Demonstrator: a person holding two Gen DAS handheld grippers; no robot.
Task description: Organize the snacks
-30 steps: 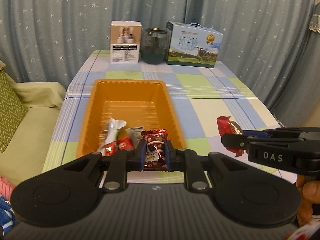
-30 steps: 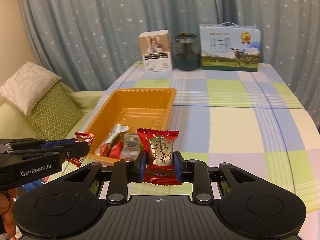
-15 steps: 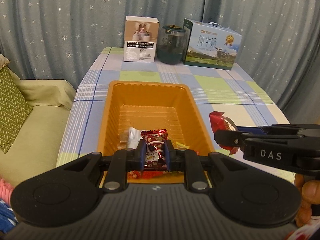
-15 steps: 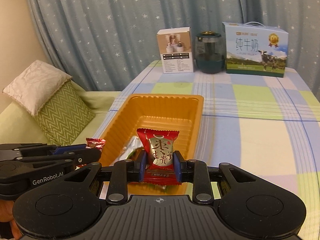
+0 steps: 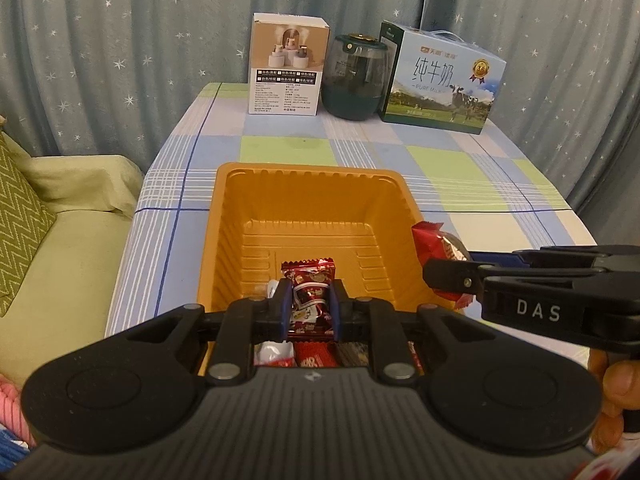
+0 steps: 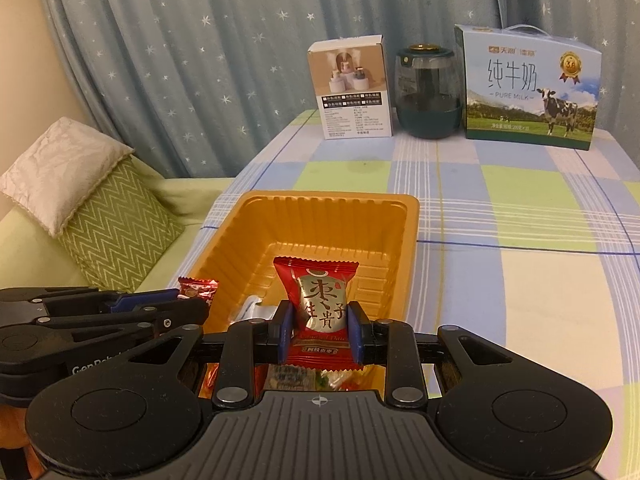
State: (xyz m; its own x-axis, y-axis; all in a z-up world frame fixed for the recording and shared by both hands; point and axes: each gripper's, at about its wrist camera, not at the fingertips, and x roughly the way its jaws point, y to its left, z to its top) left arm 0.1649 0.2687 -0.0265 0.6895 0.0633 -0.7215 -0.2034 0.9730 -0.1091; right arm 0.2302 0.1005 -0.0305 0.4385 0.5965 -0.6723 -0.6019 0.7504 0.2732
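An orange plastic tray point(image 5: 312, 200) point(image 6: 320, 224) sits on the checked tablecloth, with several wrapped snacks point(image 5: 312, 354) at its near end, mostly hidden behind the grippers. My left gripper point(image 5: 310, 306) is shut on a small dark red candy packet point(image 5: 310, 280) over the tray's near part. My right gripper point(image 6: 320, 330) is shut on a larger red snack packet point(image 6: 318, 300) with a silver label, held above the tray's near right side. Each gripper shows from the side in the other's view, the right gripper point(image 5: 436, 276) by the tray's right rim and the left gripper point(image 6: 196, 306) by its left rim.
At the table's far edge stand a white product box point(image 5: 286, 68), a dark green glass jar point(image 5: 354, 78) and a blue milk carton box point(image 5: 440, 80). A green sofa with a zigzag cushion point(image 6: 116, 228) lies left of the table. Starred curtains hang behind.
Both grippers have moved forward and a little down with their packets, from the tray's near end to over it. The tray looks larger and nearer now.
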